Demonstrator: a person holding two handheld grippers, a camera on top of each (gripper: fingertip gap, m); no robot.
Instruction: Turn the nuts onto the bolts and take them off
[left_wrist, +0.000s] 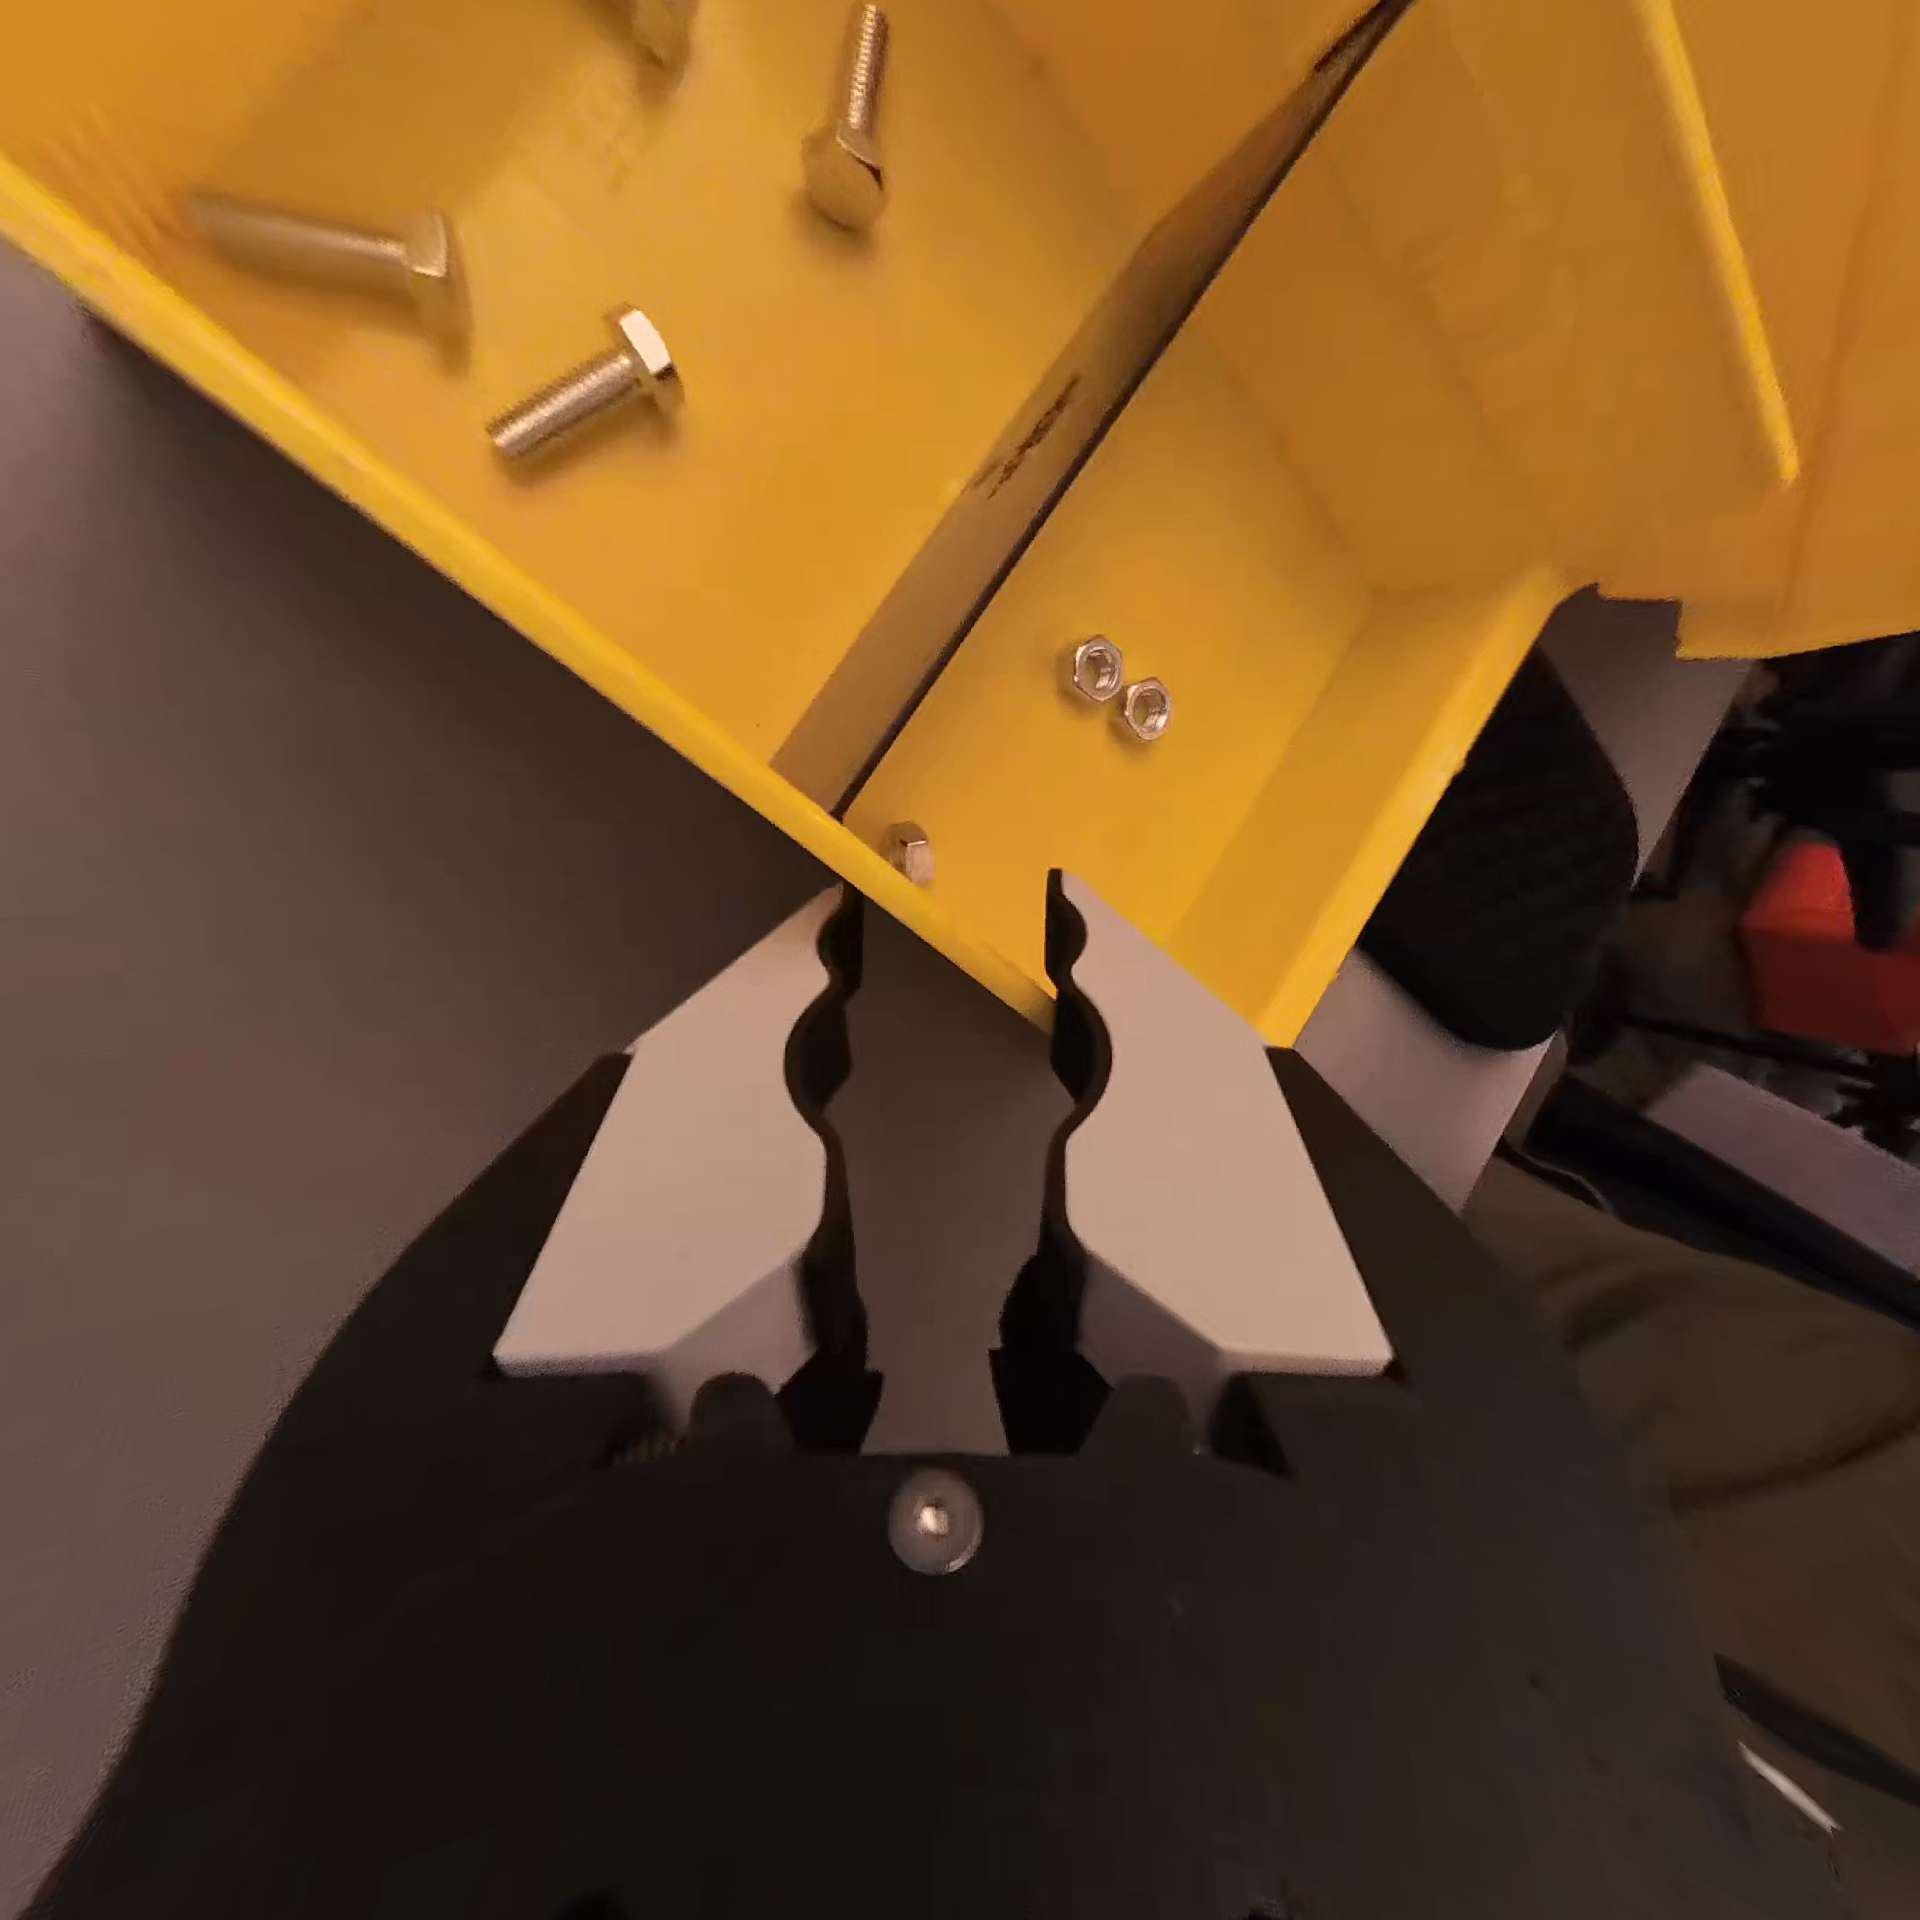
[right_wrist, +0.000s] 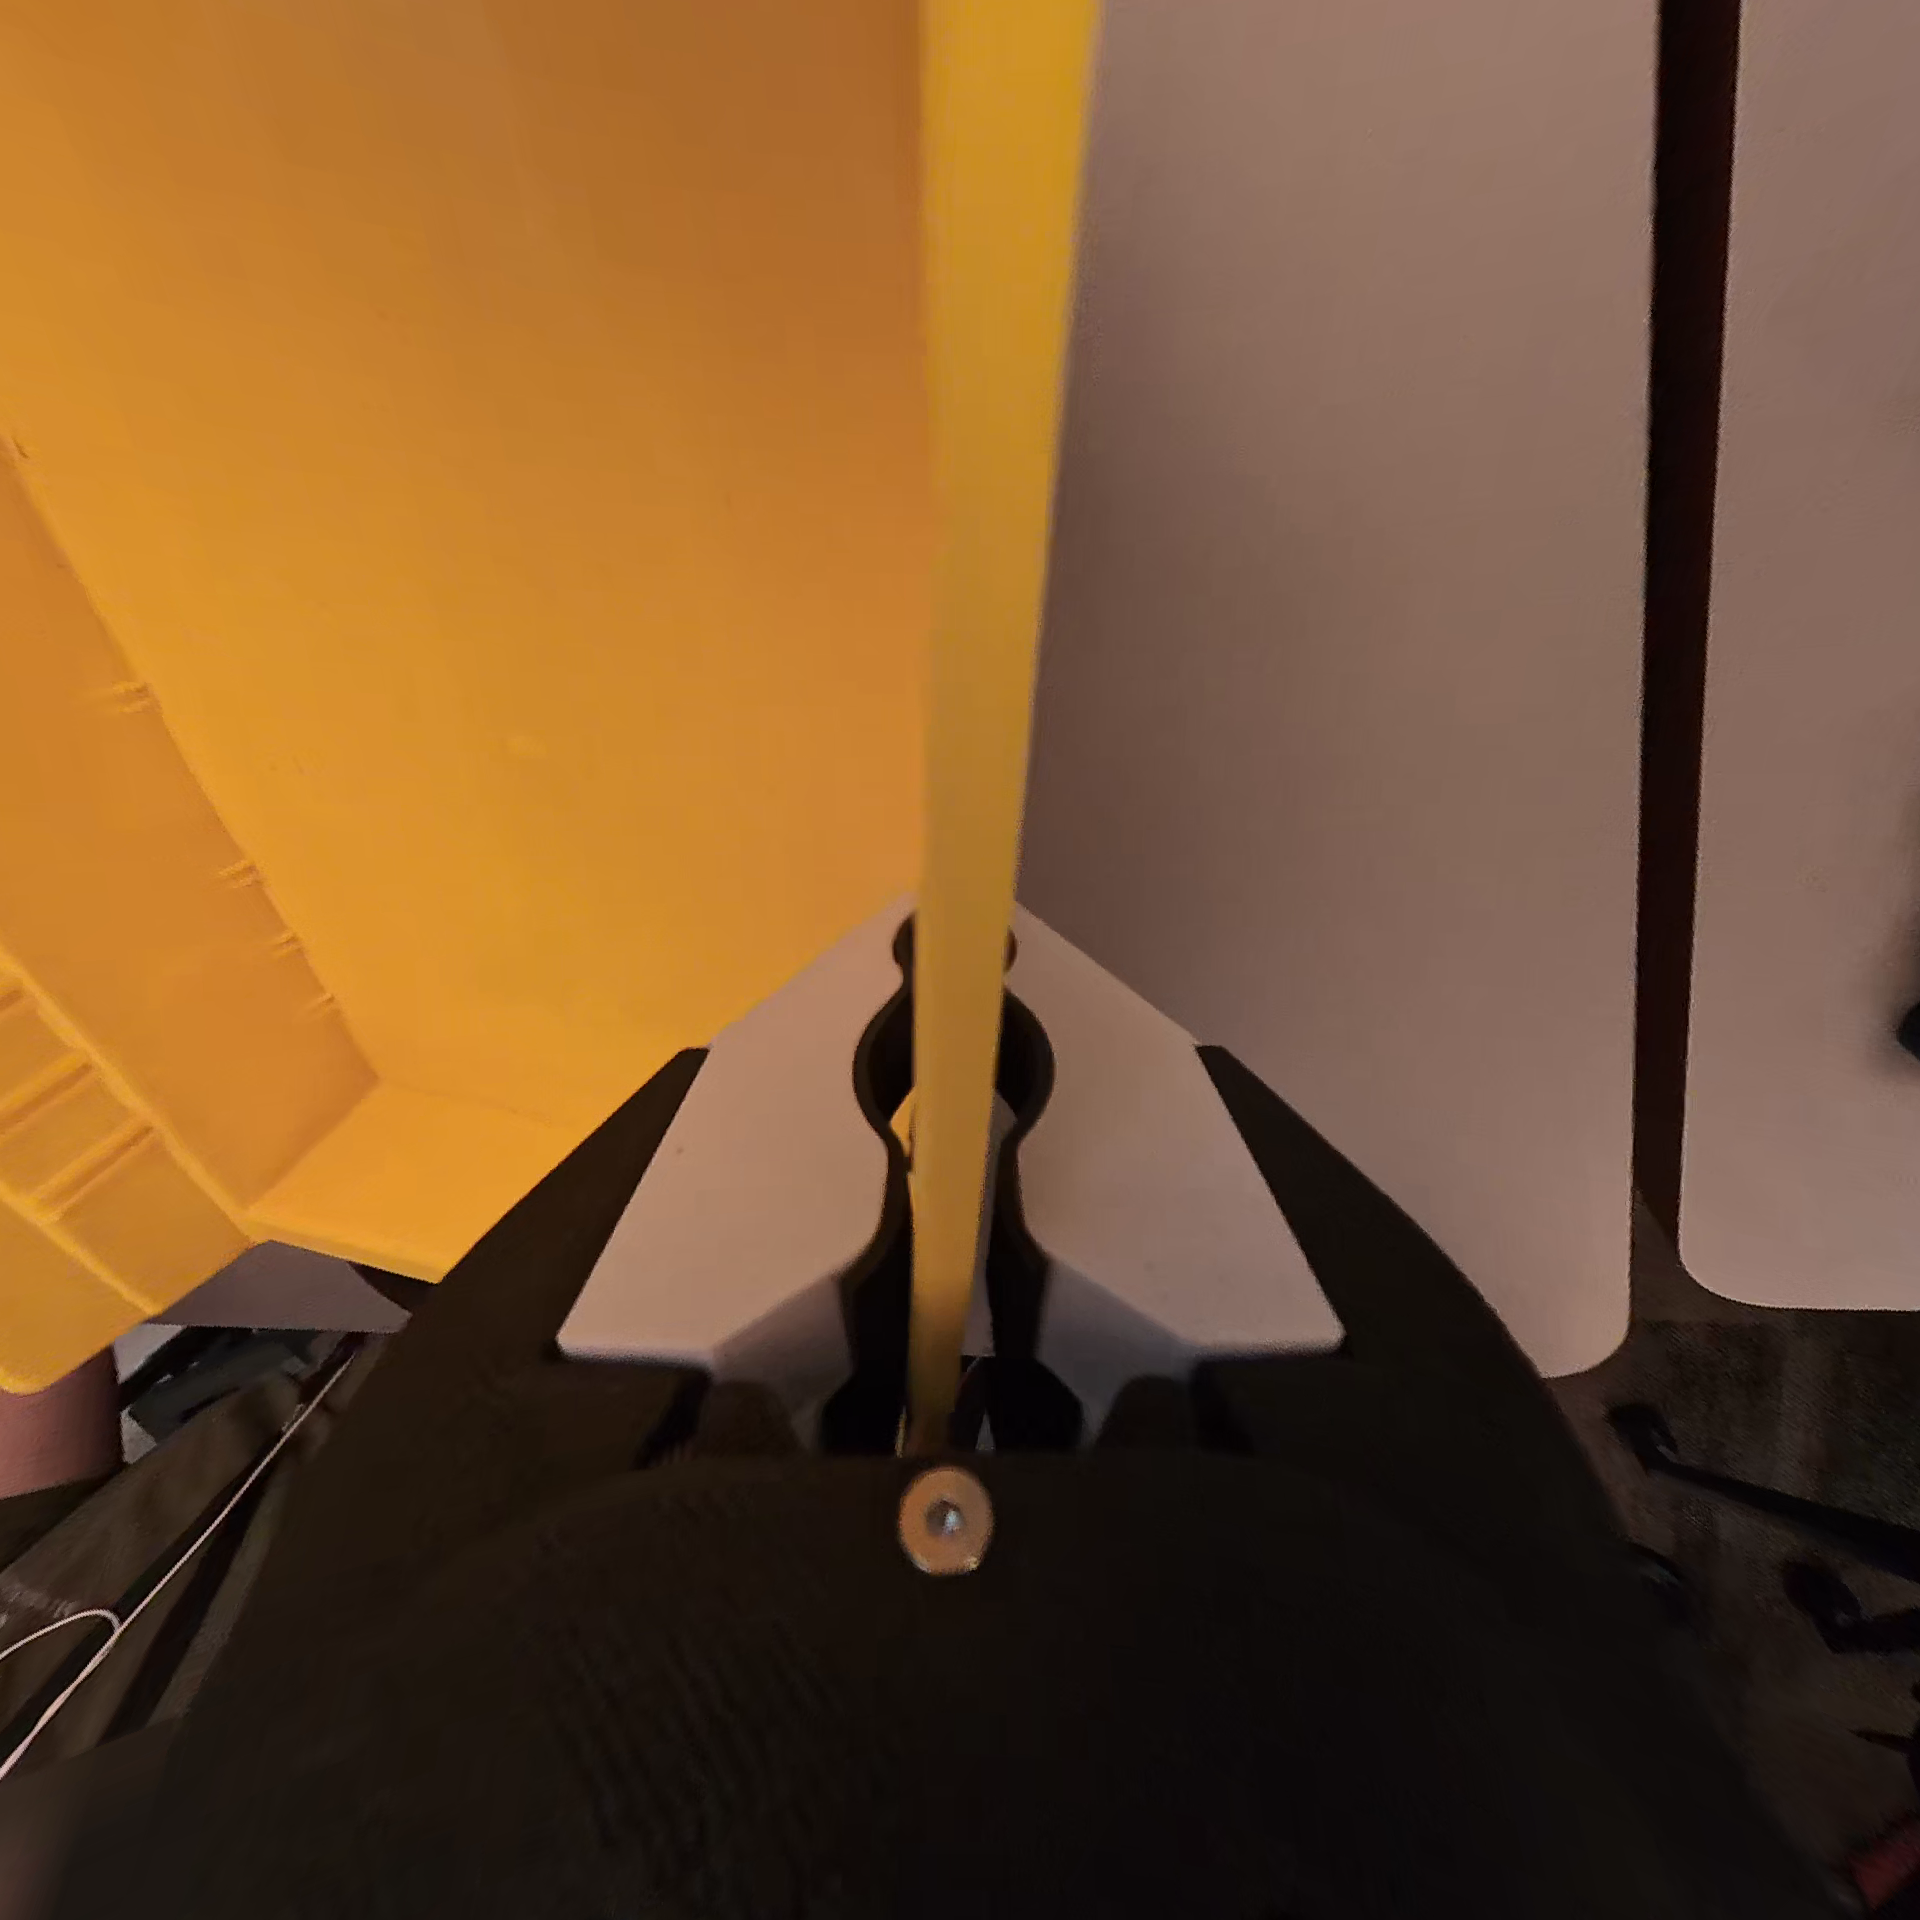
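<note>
the yellow tray is the biggest thing here, a divided plastic bin that looks tilted in the left wrist view, with part of its edge hanging past the pale bench. the right gripper has its jaws pinching the tray's thin wall, which runs edge-on straight up the middle of the right wrist view; my guess is it holds the bin steady, or tips it, so the loose hardware can be reached. whether the tray is lifted clear of the bench i cannot tell.

the left gripper sits at the tray's near rim with its jaws spread and nothing between them, pointed at the smaller compartment, probably lining up for a pick.

a dark divider splits the tray. in the bigger compartment lie the bolts: a blurred one, a sharper one just below it, and a third farther back, all loose on their sides and apart from each other.

smallest are the nuts, in the other compartment: two touching side by side, and one tucked against the near rim, just beyond the left jaws' tips. no nut is on any bolt that shows, so the threading has not begun.
</note>
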